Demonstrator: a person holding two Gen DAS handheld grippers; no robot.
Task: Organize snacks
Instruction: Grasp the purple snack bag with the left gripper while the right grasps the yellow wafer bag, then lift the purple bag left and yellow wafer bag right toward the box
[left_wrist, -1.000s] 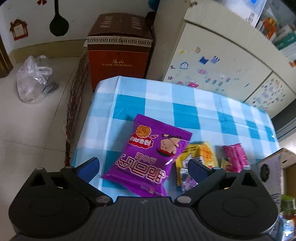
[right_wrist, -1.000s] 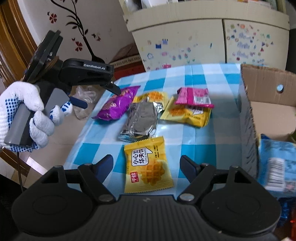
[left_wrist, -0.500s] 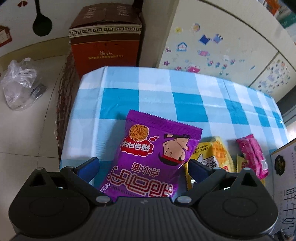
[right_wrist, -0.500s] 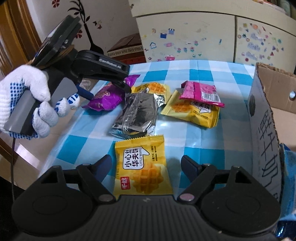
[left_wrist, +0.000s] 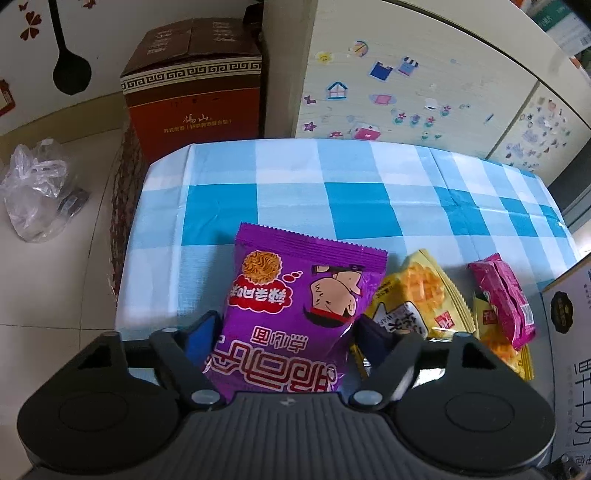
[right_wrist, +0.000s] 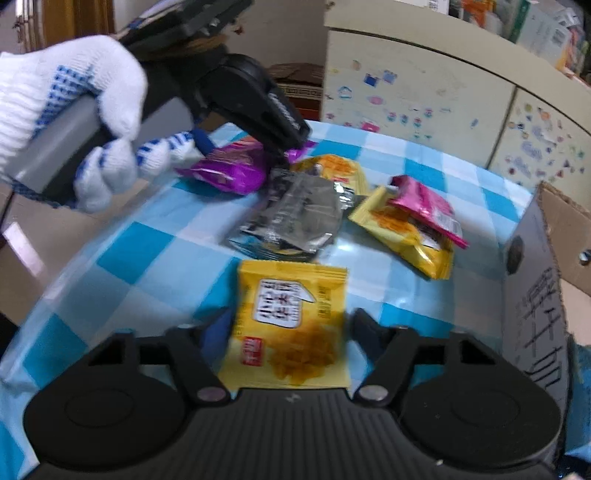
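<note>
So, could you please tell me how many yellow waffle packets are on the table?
3. One lies between the right gripper's closing jaws, one beside the purple noodle-snack bag, one under the pink packet. The silver packet could hide more.

Purple noodle packet (left_wrist: 295, 306) lies flat near the table's edge; yellow waffle packet (right_wrist: 291, 325) lies apart
</note>
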